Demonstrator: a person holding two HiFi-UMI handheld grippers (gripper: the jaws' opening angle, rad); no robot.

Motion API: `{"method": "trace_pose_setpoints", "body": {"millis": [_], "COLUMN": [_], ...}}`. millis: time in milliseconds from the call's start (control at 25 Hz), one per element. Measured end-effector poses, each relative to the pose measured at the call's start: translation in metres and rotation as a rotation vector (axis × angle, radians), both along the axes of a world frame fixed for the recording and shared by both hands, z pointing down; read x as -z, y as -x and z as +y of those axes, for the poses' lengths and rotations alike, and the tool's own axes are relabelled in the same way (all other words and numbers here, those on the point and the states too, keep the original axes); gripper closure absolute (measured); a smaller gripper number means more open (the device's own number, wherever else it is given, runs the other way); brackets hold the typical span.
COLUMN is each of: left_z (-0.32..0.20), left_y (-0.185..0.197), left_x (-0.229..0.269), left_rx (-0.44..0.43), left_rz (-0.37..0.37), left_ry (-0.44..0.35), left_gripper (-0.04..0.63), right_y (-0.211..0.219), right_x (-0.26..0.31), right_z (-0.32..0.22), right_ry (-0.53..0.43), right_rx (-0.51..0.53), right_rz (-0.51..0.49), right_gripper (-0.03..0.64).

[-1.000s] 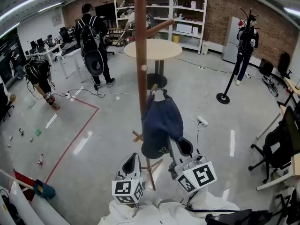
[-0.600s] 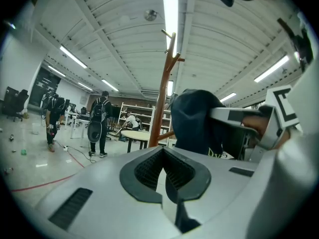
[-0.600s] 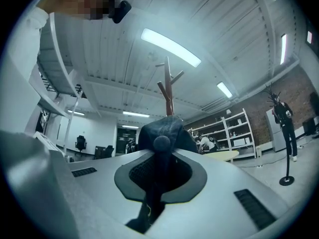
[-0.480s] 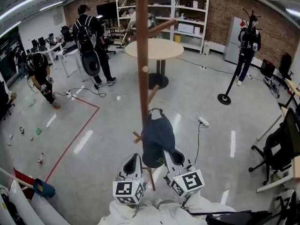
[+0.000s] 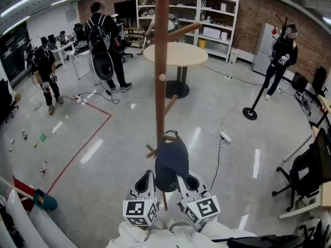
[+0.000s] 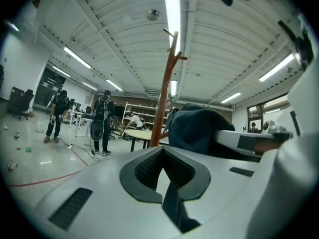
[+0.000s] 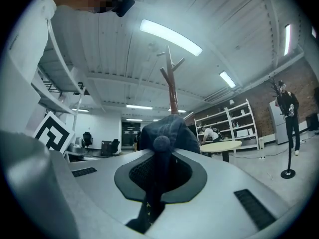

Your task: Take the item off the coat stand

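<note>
A dark blue cap (image 5: 171,161) hangs in front of the wooden coat stand (image 5: 161,61), low down by its short lower pegs; whether it touches them I cannot tell. My right gripper (image 5: 182,179) is shut on the cap's crown, and in the right gripper view the cap (image 7: 167,129) bulges up between the jaws with the stand (image 7: 172,89) behind it. My left gripper (image 5: 146,177) is just left of the pole, shut and holding nothing. In the left gripper view the cap (image 6: 199,131) sits to the right of the closed jaws (image 6: 167,176), beside the stand (image 6: 167,93).
A round table (image 5: 178,53) stands behind the stand, with white shelves (image 5: 207,19) beyond. Two people (image 5: 103,50) are at the back left. A black stand (image 5: 254,102) with a person is at the right. A chair (image 5: 305,169), floor cables (image 5: 220,138) and red tape (image 5: 83,149) are also present.
The right gripper has drawn the cap down and toward me, from beside the mid-height peg to near the lower pegs. The left gripper has stayed where it was.
</note>
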State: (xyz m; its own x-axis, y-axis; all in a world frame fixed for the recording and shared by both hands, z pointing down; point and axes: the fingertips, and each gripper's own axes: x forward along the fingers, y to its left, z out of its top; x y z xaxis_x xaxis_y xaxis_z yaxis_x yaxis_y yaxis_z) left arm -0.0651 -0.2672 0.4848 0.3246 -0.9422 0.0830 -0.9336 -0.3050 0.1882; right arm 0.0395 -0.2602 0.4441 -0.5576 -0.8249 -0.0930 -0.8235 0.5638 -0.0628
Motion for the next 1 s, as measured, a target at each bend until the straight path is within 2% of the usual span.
{"method": "trace_pose_setpoints", "body": {"millis": [240, 600, 1000], "left_z": [0.005, 0.016, 0.05], "left_y": [-0.002, -0.005, 0.009], "left_x": [0.005, 0.012, 0.016], "left_rx": [0.034, 0.025, -0.003], "left_rz": [0.014, 0.004, 0.008], "left_ry": [-0.01, -0.027, -0.04], "left_gripper": [0.594, 0.594, 0.594], "right_y": [-0.005, -0.006, 0.005], "right_x": [0.017, 0.012, 0.017], "right_z": [0.008, 0.014, 0.047], "right_ry": [-0.055, -0.026, -0.033], "right_rx": [0.028, 0.02, -0.025], "right_rz": [-0.006, -0.017, -0.017], "right_gripper": [0.598, 0.598, 0.598]}}
